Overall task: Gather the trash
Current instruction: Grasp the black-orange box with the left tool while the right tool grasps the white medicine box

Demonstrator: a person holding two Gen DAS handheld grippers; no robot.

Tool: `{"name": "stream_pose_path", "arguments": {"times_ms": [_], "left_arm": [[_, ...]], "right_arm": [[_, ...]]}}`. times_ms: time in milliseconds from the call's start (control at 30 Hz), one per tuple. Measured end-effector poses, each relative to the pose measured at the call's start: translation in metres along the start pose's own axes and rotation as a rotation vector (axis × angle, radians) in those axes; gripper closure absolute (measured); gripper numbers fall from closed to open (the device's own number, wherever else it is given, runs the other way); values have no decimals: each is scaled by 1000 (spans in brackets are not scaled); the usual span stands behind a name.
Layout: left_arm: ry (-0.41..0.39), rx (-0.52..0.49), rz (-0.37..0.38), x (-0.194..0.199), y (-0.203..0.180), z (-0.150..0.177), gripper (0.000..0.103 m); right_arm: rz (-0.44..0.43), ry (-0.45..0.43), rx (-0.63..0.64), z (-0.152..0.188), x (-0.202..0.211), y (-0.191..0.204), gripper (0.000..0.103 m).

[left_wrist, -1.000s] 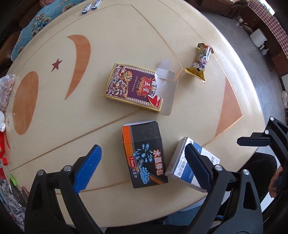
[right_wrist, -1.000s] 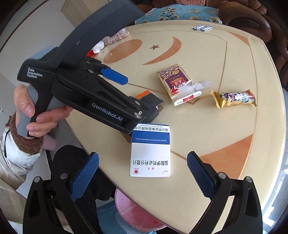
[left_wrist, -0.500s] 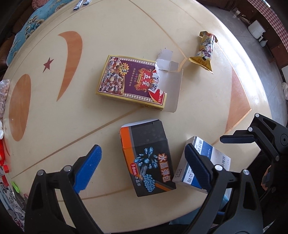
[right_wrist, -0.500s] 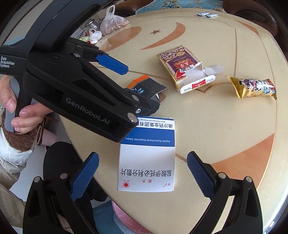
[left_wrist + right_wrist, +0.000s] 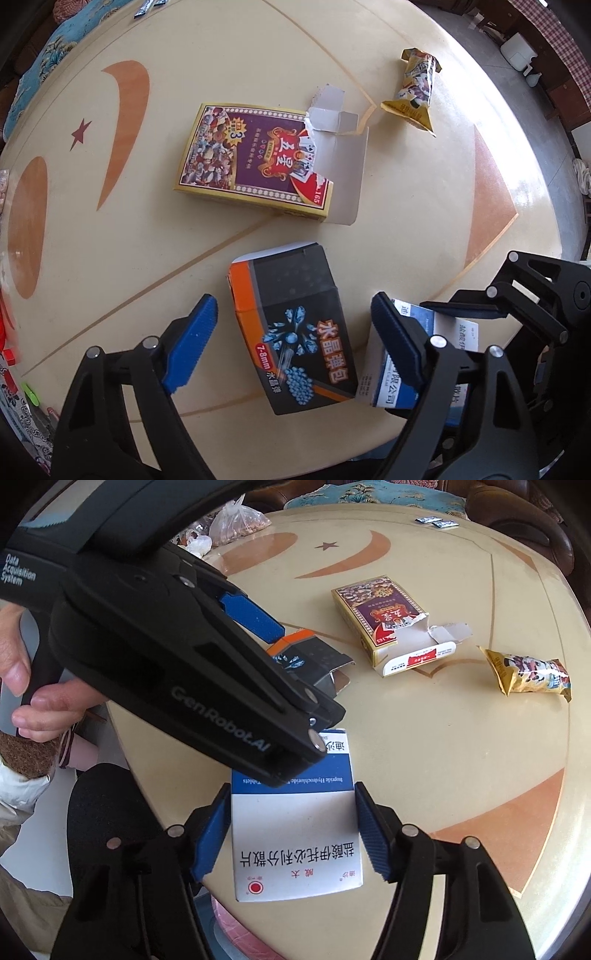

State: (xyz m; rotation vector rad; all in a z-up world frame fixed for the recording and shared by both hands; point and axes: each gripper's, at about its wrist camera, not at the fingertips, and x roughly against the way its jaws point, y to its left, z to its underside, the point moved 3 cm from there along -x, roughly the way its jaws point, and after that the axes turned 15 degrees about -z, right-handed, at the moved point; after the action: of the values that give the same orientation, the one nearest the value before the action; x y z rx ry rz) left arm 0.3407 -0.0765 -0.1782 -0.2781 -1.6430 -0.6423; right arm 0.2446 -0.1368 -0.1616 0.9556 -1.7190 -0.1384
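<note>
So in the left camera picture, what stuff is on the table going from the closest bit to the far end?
Black and orange box → purple card box with its torn flap → yellow snack wrapper → little packets at the far edge.

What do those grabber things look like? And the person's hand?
Both grippers, left and right, have black frames with silver bolts and blue ridged fingers. The left one reads "GenRobot.AI" and "Data Acquisition System" in grey. The hand is bare, with a fuzzy brown cuff and white sleeve.
</note>
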Motion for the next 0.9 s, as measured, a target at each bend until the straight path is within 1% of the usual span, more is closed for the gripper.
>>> {"name": "stream_pose_path", "arguments": {"times_ms": [33,133,167,200,233,267,333,467,633,833,900], "left_arm": [[8,-4,-1,-4,-3,0,28],[17,8,23,-11,-6,0,35],[16,6,9,-12,-7,0,41],[14,2,-11,-12,-7,0,44],[14,3,0,-12,-8,0,46],[13,3,10,-12,-9,0,47],[8,0,2,-12,-11,1,47],[2,22,-6,-10,-12,4,47],[-24,54,-14,10,3,17,48],[-63,72,-42,30,4,33,48],[-77,75,-39,37,3,40,48]], "right_arm": [[1,-1,0,0,0,0,40],[19,-6,2,1,1,2,41],[25,-9,2,2,2,3,41],[24,-11,1,3,2,4,42],[29,-10,0,4,1,5,42],[40,-9,3,6,2,6,42],[73,-13,9,5,3,8,42],[102,-23,16,3,7,11,42],[143,-39,13,9,23,16,42],[191,-76,-11,11,46,21,42],[204,-96,-16,12,57,24,42]]}}
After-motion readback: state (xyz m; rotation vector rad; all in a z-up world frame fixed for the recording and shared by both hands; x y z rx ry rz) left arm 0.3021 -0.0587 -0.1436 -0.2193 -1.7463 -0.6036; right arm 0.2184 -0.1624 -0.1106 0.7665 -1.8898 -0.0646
